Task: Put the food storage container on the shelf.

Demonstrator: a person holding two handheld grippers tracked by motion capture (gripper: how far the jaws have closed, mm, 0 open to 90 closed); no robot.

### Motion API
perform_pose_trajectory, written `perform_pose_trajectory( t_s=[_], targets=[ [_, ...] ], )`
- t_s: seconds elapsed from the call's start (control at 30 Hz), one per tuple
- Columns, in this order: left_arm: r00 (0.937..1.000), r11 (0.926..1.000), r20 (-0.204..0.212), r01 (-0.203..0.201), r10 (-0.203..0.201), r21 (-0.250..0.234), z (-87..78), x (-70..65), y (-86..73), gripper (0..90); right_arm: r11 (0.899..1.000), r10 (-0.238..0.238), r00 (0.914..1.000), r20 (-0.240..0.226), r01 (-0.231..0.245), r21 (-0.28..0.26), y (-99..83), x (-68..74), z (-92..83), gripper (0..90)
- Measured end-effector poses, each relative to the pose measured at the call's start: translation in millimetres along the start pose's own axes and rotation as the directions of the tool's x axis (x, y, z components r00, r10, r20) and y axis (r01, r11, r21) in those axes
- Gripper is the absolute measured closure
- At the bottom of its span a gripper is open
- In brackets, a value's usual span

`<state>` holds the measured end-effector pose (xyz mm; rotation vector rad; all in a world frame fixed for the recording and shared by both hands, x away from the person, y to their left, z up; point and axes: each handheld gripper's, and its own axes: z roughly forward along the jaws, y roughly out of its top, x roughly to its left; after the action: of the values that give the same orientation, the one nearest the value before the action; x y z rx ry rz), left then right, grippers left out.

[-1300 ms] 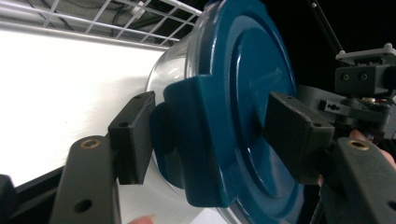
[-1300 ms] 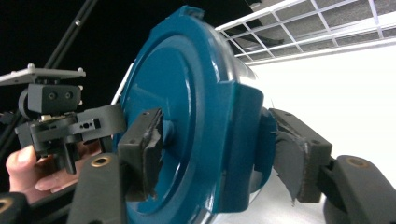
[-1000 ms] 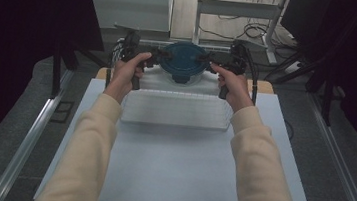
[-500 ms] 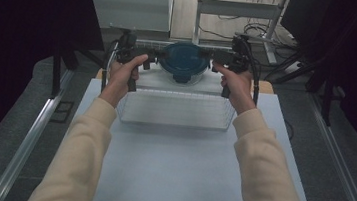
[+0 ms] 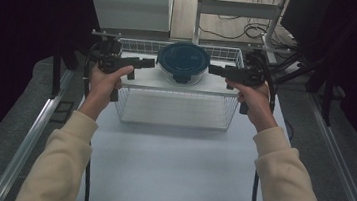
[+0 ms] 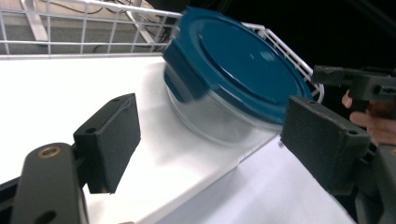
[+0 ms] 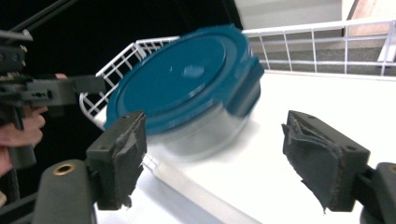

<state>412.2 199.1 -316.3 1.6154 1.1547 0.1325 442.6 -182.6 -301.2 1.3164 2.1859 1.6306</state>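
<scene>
A round clear container with a dark teal snap-on lid (image 5: 183,62) stands on the flat white top shelf (image 5: 143,79) of a white wire rack (image 5: 175,108), near the middle of the shelf and close to its front edge. In both gripper views the container sits upright on the shelf, lid on, with one of the lid's clasps turned toward the camera (the tilt there is the camera's, not the container's).

The left gripper (image 5: 146,63) hangs just left of the container, level and pointing at it; its jaws have just been opening, then eased slightly back, and stand wide with nothing between them, apart from the container. The right gripper (image 5: 216,70) mirrors it on the other side, jaws likewise just opened wide and clear of the container.

The rack stands at the far end of a pale grey table (image 5: 169,170). The person's cream sleeves (image 5: 59,163) come in from the bottom of the high view.
</scene>
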Motion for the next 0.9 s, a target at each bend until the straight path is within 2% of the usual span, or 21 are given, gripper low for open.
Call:
perform_pose_trajectory(
  t_s=[0.07, 0.1, 0.13, 0.17, 0.2, 0.27, 0.33, 0.37, 0.4, 0.43, 0.5, 0.57, 0.63, 0.67, 0.73, 0.8, 0.83, 0.9],
  targets=[
    [0.9993, 0.9993, 0.0, -0.037, 0.037, 0.001, -5.5, -8.3, -6.2, 20.0, 1.0, -0.022, 0.9997, -0.005, 0.022, 0.008, -8.8, -2.3, -7.7, 22.7],
    [0.9993, 0.9993, 0.0, -0.037, 0.037, 0.001, -5.5, -8.3, -6.2, 20.0, 1.0, -0.022, 0.9997, -0.005, 0.022, 0.008, -8.8, -2.3, -7.7, 22.7],
    [0.9984, 0.9984, -0.004, -0.056, 0.056, 0.002, -7.6, -11.7, -9.4, 20.1, 0.998, -0.063, 0.998, -0.004, 0.063, 0.027, -14.8, -2.4, -13.7, 22.2],
    [0.998, 0.998, -0.004, -0.063, 0.063, 0.002, -8.8, -13.5, -11.4, 20.1, 0.998, -0.063, 0.998, -0.004, 0.063, 0.027, -14.8, -2.4, -13.7, 22.2],
    [0.9969, 0.9969, 0.003, -0.079, 0.079, 0.003, -11.5, -17.4, -17.0, 20.1, 0.995, -0.094, 0.9955, 0.007, 0.094, 0.038, -19.7, -2.1, -18.3, 21.5],
    [0.9962, 0.9962, 0.001, -0.087, 0.087, 0.004, -13.0, -19.4, -20.2, 20.1, 0.993, -0.109, 0.9939, 0.011, 0.109, 0.035, -26.4, -1.4, -24.2, 21.4],
    [0.9935, 0.9936, -0.01, -0.113, 0.113, 0.005, -18.5, -26.1, -32.7, 20.1, 0.992, -0.126, 0.992, 0.01, 0.126, 0.028, -34.5, 0.1, -30.9, 21.4],
    [0.9935, 0.9936, -0.01, -0.113, 0.113, 0.005, -18.5, -26.1, -32.7, 20.1, 0.992, -0.126, 0.992, 0.01, 0.126, 0.028, -34.5, 0.1, -30.9, 21.4],
    [0.9916, 0.9918, -0.02, -0.128, 0.128, 0.012, -22.2, -29.6, -42.7, 20.1, 0.989, -0.145, 0.9892, 0.016, 0.145, 0.019, -43.7, 2.9, -38.3, 21.4],
    [0.9916, 0.9918, -0.02, -0.128, 0.128, 0.012, -22.2, -29.6, -42.7, 20.0, 0.989, -0.145, 0.9892, 0.016, 0.145, 0.019, -43.7, 2.9, -38.3, 21.4],
    [0.9886, 0.9891, -0.031, -0.146, 0.147, 0.017, -28.8, -34.6, -59.5, 20.0, 0.984, -0.178, 0.9834, 0.032, 0.178, 0.014, -57.5, 7.7, -49.8, 21.4],
    [0.9872, 0.9877, -0.033, -0.155, 0.156, 0.02, -30.8, -36.1, -65.8, 20.0, 0.983, -0.184, 0.9823, 0.037, 0.183, 0.01, -62.2, 9.2, -53.5, 21.4],
    [0.9834, 0.9842, -0.042, -0.176, 0.177, 0.023, -35.3, -37.8, -81.1, 20.1, 0.981, -0.195, 0.9794, 0.052, 0.195, 0.009, -73.2, 12.4, -60.7, 21.5],
    [0.9812, 0.9821, -0.049, -0.185, 0.187, 0.033, -37.9, -37.7, -93.6, 20.5, 0.977, -0.212, 0.9747, 0.07, 0.212, 0.004, -82.6, 14.8, -64.5, 21.8],
    [0.9814, 0.9822, -0.05, -0.183, 0.185, 0.04, -40.4, -36.3, -108.0, 20.8, 0.973, -0.232, 0.9695, 0.081, 0.231, 0.011, -93.9, 17.0, -66.4, 21.9],
    [0.9845, 0.9847, -0.037, -0.17, 0.172, 0.037, -43.3, -33.7, -123.3, 20.7, 0.97, -0.243, 0.9669, 0.078, 0.243, 0.011, -105.7, 17.2, -67.6, 21.9],
    [0.9845, 0.9847, -0.037, -0.17, 0.172, 0.037, -43.3, -33.7, -123.3, 20.7, 0.97, -0.242, 0.9674, 0.076, 0.241, 0.011, -111.8, 16.8, -68.2, 21.9],
    [0.9843, 0.9853, -0.057, -0.165, 0.167, 0.046, -47.1, -26.4, -150.6, 20.5, 0.971, -0.24, 0.9679, 0.075, 0.24, 0.007, -124.0, 16.1, -69.7, 21.9]
  ],
)
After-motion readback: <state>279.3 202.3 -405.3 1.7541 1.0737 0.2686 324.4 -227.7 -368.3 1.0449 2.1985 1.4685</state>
